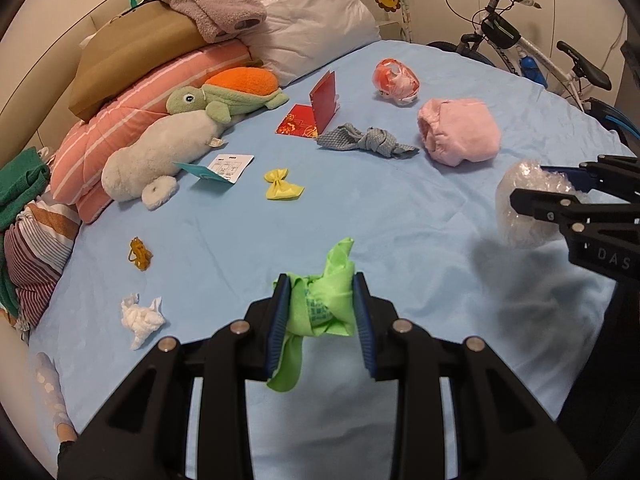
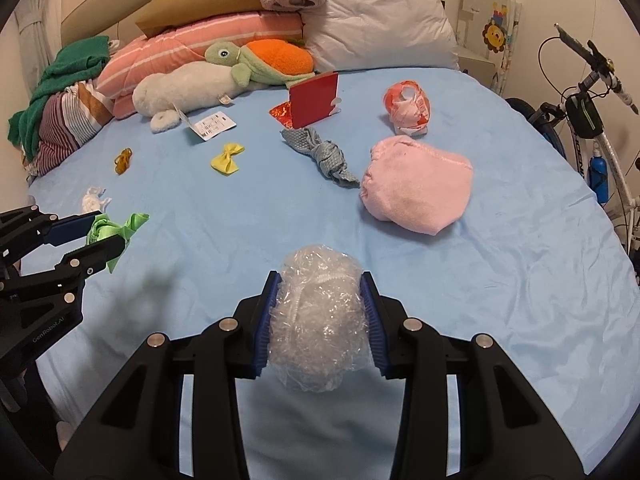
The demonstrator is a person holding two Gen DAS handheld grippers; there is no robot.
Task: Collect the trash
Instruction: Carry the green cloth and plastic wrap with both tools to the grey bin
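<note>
In the left wrist view my left gripper [image 1: 320, 280] is shut on a knotted bright green plastic bag [image 1: 320, 308], held above the blue bed sheet [image 1: 400, 220]. In the right wrist view my right gripper [image 2: 320, 278] is shut on a crumpled ball of clear plastic [image 2: 320, 320], also off the sheet. Each gripper shows in the other's view: the right gripper [image 1: 530, 182] with the clear plastic [image 1: 520, 224] at the right edge, the left gripper [image 2: 106, 230] with the green bag [image 2: 138, 220] at the left edge.
On the sheet lie a crumpled white tissue [image 1: 142, 318], an amber scrap [image 1: 140, 256], a yellow bow [image 1: 282, 186], a paper tag [image 1: 228, 168], red envelopes [image 1: 320, 108], a grey knotted cloth [image 1: 368, 142], a pink bundle [image 1: 460, 132] and a red-white wad [image 1: 396, 80]. Plush toys and pillows line the left; a bicycle [image 1: 540, 52] stands far right.
</note>
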